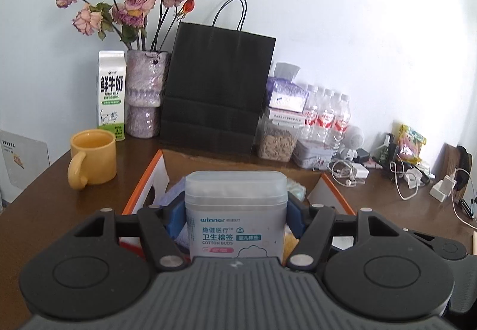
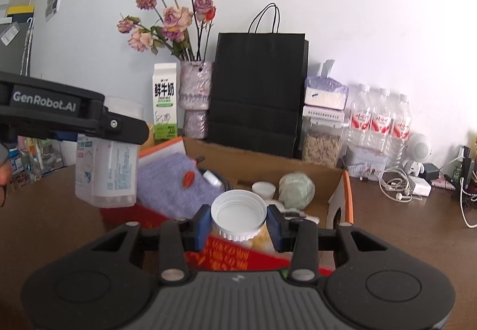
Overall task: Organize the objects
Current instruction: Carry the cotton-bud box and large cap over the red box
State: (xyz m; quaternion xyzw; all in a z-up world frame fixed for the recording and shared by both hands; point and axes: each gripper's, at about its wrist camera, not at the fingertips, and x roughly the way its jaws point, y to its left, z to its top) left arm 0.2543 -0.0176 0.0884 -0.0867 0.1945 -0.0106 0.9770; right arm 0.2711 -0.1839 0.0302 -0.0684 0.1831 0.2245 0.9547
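Cotton-bud box (image 1: 235,210): where is it, and what has it?

— Clamped upright between the blue pads of the left gripper (image 1: 235,218), over the open cardboard box (image 1: 155,178) on the brown table (image 1: 44,196). Long axis vertical, lid on top, printed label facing the left wrist camera.

— Does the other view agree?

— The right wrist view shows the same container from the side (image 2: 105,169), hanging under the left gripper's black arm (image 2: 98,121), clear of the table and just left of the box's orange edge. That view alone shows the box contents: a purple cloth (image 2: 173,184), a pale green bundle (image 2: 296,185), a small white cap (image 2: 263,188). The left view hides most of these behind the container.

— Right gripper?

— The right gripper (image 2: 238,224) is closed on a white ribbed lid (image 2: 238,215), pads at both sides, hollow face up towards the camera. Whether a jar is attached below, I cannot tell.

— Surroundings?

— Yellow mug (image 1: 92,160), milk carton (image 1: 111,94), vase of dried roses (image 1: 144,94), black paper bag (image 1: 217,91), water bottles (image 1: 326,115) along the wall.
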